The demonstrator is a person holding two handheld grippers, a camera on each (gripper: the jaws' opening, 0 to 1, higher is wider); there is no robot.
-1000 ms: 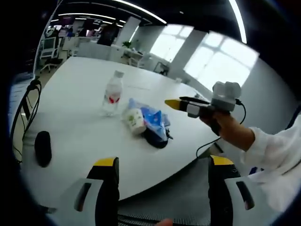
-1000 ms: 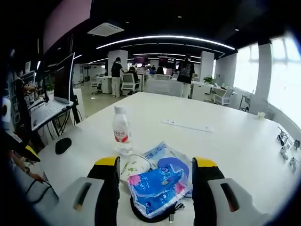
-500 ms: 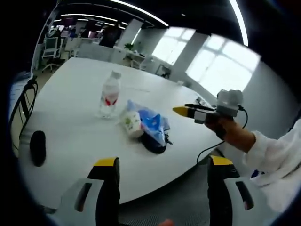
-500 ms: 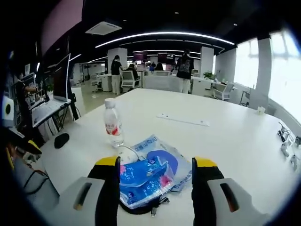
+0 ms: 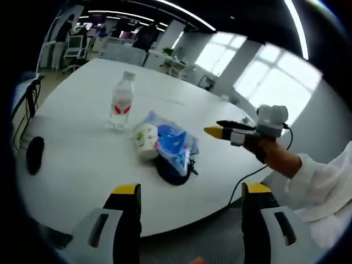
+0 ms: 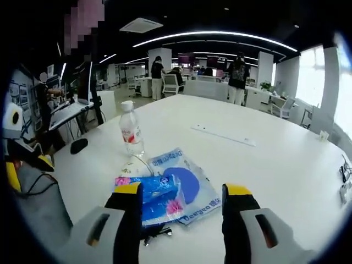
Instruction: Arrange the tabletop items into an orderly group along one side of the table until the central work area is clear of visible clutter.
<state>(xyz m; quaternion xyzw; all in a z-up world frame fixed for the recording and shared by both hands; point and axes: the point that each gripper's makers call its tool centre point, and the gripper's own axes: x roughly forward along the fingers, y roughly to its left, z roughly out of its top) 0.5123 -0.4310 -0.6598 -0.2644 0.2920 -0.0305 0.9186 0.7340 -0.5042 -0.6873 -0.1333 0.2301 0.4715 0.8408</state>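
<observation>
A water bottle stands upright on the white table, just beside a pile made up of a blue packet, a printed bag and a small tissue pack. Both the left gripper and the right gripper are held apart and empty, short of the pile. The bottle could be toppled if the pile is pushed carelessly. A large open office is seen behind.
</observation>
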